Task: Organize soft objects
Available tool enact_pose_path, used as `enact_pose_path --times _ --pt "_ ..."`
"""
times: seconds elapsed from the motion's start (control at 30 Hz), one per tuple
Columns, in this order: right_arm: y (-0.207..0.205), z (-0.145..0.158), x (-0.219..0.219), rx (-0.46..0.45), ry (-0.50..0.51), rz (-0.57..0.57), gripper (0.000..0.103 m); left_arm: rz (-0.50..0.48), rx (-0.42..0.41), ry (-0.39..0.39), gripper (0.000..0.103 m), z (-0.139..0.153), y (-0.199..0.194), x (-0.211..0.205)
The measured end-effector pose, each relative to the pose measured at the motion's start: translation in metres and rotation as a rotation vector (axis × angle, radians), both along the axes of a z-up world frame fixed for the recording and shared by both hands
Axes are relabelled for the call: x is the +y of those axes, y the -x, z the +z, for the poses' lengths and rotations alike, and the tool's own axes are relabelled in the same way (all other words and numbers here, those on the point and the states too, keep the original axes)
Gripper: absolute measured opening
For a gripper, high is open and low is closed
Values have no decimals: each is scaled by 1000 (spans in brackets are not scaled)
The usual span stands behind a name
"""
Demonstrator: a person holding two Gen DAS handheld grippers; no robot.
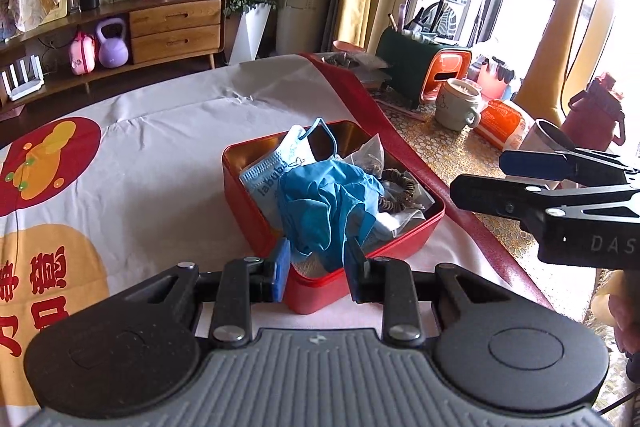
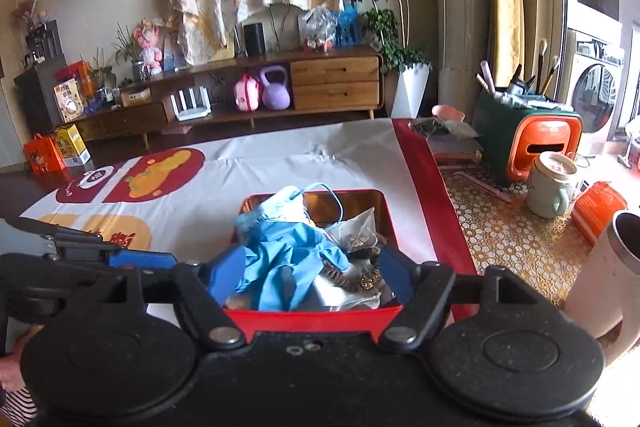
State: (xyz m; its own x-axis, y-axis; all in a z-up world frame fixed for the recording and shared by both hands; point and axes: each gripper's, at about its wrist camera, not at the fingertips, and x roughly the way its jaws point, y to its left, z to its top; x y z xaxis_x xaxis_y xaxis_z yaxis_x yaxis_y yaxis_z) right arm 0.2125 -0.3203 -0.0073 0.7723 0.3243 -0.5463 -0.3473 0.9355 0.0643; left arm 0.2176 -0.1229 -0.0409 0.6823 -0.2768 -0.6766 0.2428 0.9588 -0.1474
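Now | your left gripper point(image 1: 316, 273) stands narrowly parted, empty, before the red metal tin point(image 1: 404, 247) | crumpled blue rubber glove point(image 1: 324, 205) lies inside the tin, heaped atop a packaged face mask point(image 1: 268, 175) | your right gripper point(image 2: 310, 277) gapes wide, empty, above the tin's near rim, likely clearing away.

One red tin point(image 2: 312, 319) sits on the tabletop point(image 2: 280, 171), holding one blue glove point(image 2: 288, 263), one packaged face mask point(image 1: 266, 173), one beaded bracelet point(image 1: 400, 187) and what seems to be one tea sachet point(image 2: 360, 231). Off to the side stand one mug point(image 2: 552, 187), one white tumbler point(image 2: 608, 271) and one orange packet point(image 2: 596, 209). Two tools are in view, the left tool point(image 1: 318, 267) and the right tool point(image 2: 312, 275).
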Motion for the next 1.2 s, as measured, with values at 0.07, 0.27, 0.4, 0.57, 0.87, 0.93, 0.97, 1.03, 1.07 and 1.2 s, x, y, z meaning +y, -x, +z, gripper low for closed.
enact_pose_path --times 0.07,0.27,0.4,0.57,0.87,0.93,0.97,1.03,1.07,1.2 --pt "8 2 1 -17 -9 0 80 -4 -17 -4 31 3 8 1" --pt "32 5 1 -56 -19 -6 87 9 -72 19 74 11 29 8" --pt "46 3 0 -69 -22 -15 92 21 -84 18 77 15 39 12" --pt "61 2 -2 -78 -54 -23 102 30 -97 26 82 16 53 17" --pt "80 0 -3 -80 -103 -39 103 23 -118 68 103 20 74 20" --pt "82 -2 -4 -77 -110 -44 103 27 -137 70 103 22 79 20" --pt "83 -3 -4 -73 -116 -45 103 31 -146 65 103 23 81 20" --pt "86 -3 -5 -72 -128 -53 103 37 -149 59 103 24 84 19" --pt "87 -4 -6 -73 -136 -54 103 39 -148 59 103 24 85 18" --pt "93 -4 -7 -79 -147 -61 103 51 -147 54 103 24 91 19"
